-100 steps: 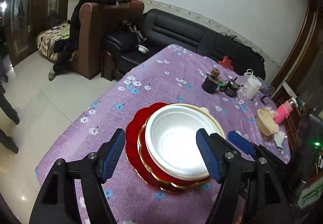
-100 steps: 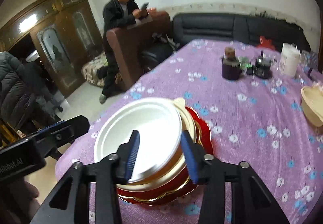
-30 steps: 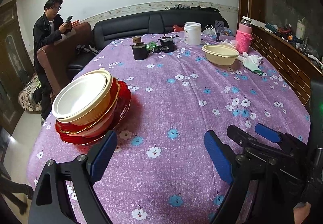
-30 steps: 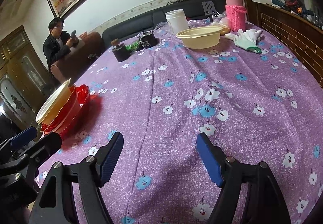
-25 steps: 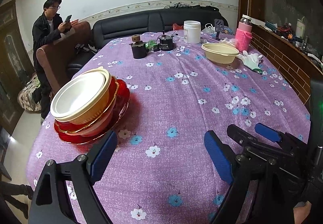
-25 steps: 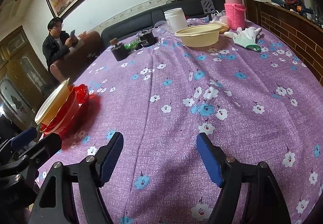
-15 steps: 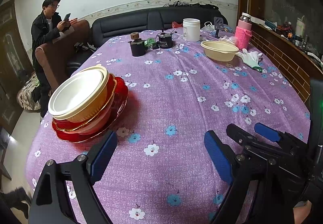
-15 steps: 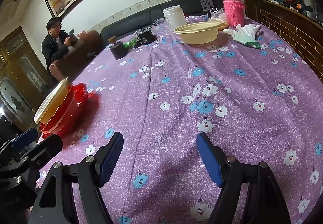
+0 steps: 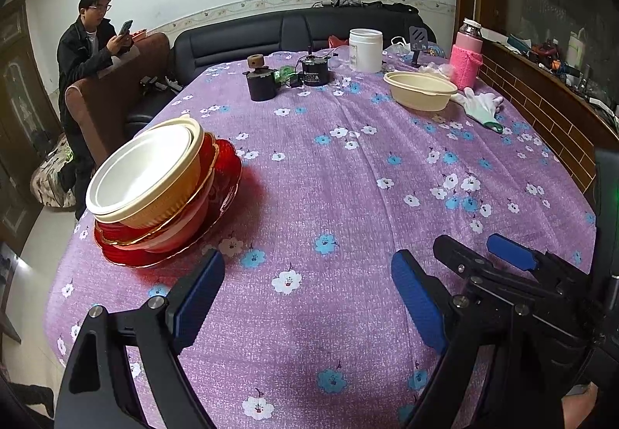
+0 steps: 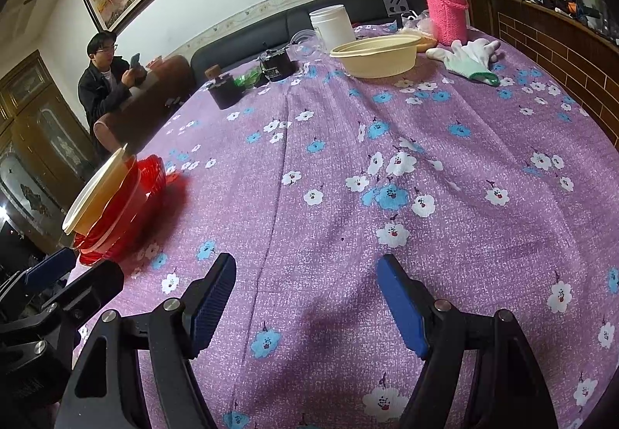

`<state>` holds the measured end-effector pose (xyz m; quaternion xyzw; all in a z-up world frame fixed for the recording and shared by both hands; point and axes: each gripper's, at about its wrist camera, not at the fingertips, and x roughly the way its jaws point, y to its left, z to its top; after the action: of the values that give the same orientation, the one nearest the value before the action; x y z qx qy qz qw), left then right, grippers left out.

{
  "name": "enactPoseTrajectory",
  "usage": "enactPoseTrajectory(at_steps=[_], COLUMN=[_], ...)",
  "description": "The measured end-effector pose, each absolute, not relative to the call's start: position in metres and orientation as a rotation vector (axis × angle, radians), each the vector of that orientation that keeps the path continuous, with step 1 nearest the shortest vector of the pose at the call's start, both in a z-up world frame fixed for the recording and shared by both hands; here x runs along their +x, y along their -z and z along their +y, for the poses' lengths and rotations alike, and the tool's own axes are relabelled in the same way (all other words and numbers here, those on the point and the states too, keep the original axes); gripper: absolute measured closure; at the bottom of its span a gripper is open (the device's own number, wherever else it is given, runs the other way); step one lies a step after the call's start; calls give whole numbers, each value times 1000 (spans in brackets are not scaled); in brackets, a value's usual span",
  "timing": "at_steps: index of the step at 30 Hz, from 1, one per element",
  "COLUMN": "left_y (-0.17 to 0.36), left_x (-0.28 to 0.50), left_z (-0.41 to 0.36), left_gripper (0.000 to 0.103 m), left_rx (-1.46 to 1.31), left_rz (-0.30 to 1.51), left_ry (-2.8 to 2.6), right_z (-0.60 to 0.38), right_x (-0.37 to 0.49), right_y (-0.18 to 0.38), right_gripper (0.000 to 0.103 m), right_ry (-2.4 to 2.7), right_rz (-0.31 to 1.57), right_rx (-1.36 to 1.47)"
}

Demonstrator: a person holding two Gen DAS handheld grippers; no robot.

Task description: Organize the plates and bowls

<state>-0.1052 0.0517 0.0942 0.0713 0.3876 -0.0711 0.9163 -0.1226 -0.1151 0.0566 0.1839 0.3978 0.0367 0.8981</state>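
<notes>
A stack of dishes sits at the table's left edge: a white bowl [image 9: 143,165] inside a cream bowl [image 9: 170,196], on red bowls and a red plate [image 9: 220,181]. The stack also shows in the right wrist view [image 10: 112,204]. A single cream bowl [image 9: 419,90] stands far across the table, also in the right wrist view [image 10: 377,55]. My left gripper [image 9: 305,293] is open and empty over the near tablecloth, right of the stack. My right gripper [image 10: 305,297] is open and empty beside it.
A purple flowered cloth covers the table [image 9: 348,173]. At the far end stand a dark jar [image 9: 261,82], a white canister [image 9: 365,49], a pink-sleeved bottle [image 9: 468,57] and a white glove [image 9: 481,105]. A man [image 9: 91,42] sits by the sofa at left.
Both grippers pulled back from the stack and turned right to face the table's length. The right gripper, earlier closed around the white bowl's rim, let go and is open. Little moved in the last second.
</notes>
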Motion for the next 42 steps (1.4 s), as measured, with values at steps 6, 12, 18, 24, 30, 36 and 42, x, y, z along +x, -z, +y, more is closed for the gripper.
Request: enactPoseTrajectory(at_steps=[6,12,18,24,30,36,42], left_y=[-89,-82,-76,-78,-84,-92,-121], left_x=[-102,-95,-88,-84,-86,-91,-118], left_z=[50,46,44,48,61,90,143], left_gripper=[16,16,16,16,16,16,11], left_rx=[144,143,145,130,105,53,-28], left_rz=[813,835,851,843,811,767,552], left_ry=[154,161,163,155,124,68,-136], right_z=[-119,-131,-139,-139,-122,-92,-54], right_x=[-121,-116,-110,-105,-103,-102,-103], right_y=[-58,-59,-58,-53,-57,-69,-80], right_gripper=[23,23,23,23,23,23,21], right_ry=[-70,-52,-37,-43,-73,-118,-167], right_rz=[822,829,837,853,851,833,816], right_rx=[377,383,391,399,373,313,237])
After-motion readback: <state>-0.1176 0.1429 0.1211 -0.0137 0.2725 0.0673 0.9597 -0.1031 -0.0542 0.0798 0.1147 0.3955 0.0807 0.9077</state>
